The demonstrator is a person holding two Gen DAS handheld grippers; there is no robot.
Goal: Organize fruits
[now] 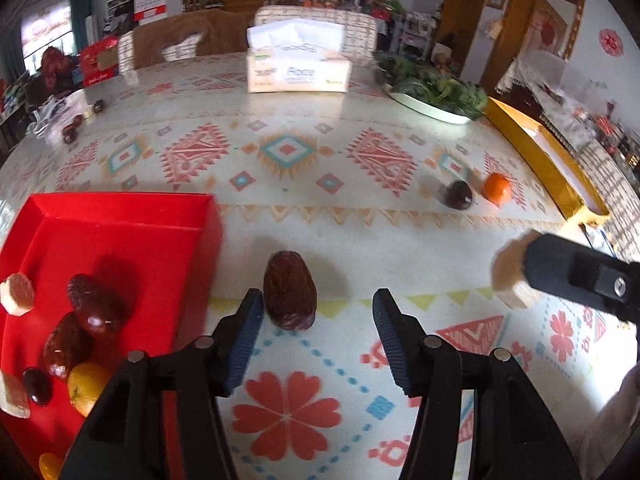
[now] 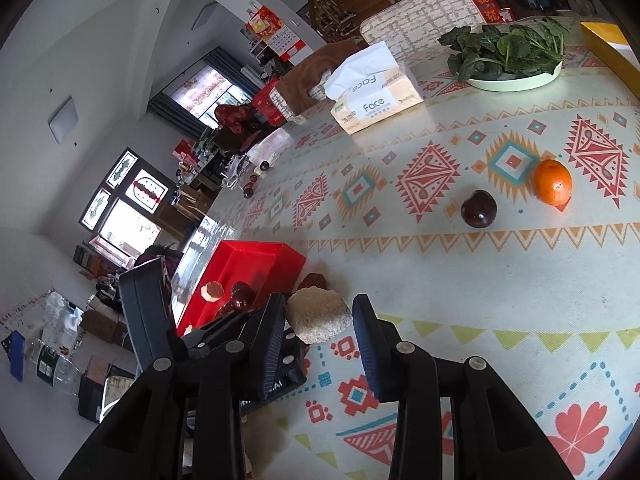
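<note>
A wrinkled dark red date stands on the patterned tablecloth between the fingers of my left gripper. That gripper is open; the date is close to the left pad and well apart from the right one. To its left lies the red tray with dates, an orange and pale chunks. My right gripper is shut on a pale beige fruit chunk, held above the table near the tray. It also shows in the left wrist view as the right gripper.
A dark plum and an orange lie loose farther out on the table. Behind them are a tissue box, a plate of greens and a gold box. Several small dark fruits sit at the far left edge.
</note>
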